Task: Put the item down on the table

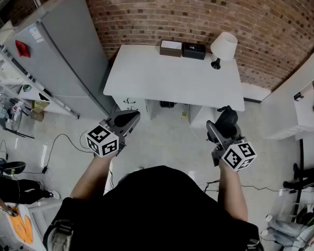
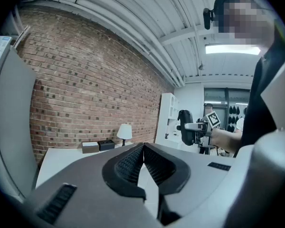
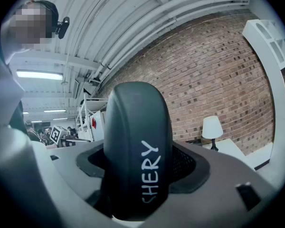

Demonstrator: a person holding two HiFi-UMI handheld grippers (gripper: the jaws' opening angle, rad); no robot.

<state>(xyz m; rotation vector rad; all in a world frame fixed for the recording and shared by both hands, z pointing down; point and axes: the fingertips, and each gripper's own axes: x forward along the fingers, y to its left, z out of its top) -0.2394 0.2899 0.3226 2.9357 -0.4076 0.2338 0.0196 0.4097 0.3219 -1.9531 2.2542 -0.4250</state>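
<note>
One table (image 1: 162, 77), two boxes (image 1: 170, 47) (image 1: 193, 50), one lamp (image 1: 223, 47), one fridge (image 1: 68, 51).

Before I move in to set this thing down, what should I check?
1. Dark item gripped in right claw: ok, pads press on both sides.
2. Left claw empty: ok, jaws together, nothing between them.
3. Bare landing spot on table: ok, front and middle are free.
4. Lamp and two boxes out of the way: ok, along the far edge by the wall.
5. Right claw over the table: not ok, it hangs over the floor, short of the near edge.
6. Item's underside: cannot tell.
</note>
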